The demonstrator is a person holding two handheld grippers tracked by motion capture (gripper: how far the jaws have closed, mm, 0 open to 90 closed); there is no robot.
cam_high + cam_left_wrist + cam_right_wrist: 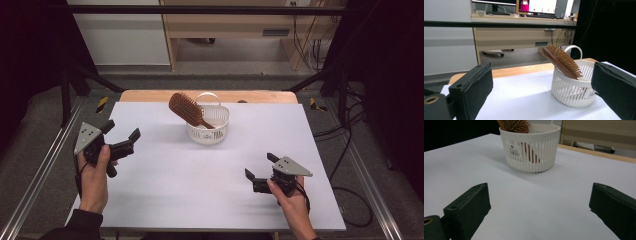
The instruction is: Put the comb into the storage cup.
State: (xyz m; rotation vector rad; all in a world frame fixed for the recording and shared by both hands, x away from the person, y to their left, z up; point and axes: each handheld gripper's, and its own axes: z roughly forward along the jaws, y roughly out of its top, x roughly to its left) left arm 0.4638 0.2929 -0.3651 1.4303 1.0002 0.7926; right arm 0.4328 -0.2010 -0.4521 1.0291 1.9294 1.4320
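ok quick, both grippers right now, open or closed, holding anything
left gripper: open, holding nothing.
right gripper: open, holding nothing.

Wooden desk (524, 37), perhaps monitors (537, 6) above

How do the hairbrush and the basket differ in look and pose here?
The hairbrush is brown wood with bristles; the basket is white slatted plastic. The hairbrush leans tilted, its handle down inside and its head past the rim; the basket stands upright on the white sheet. Both are clear of either hand-held gripper.
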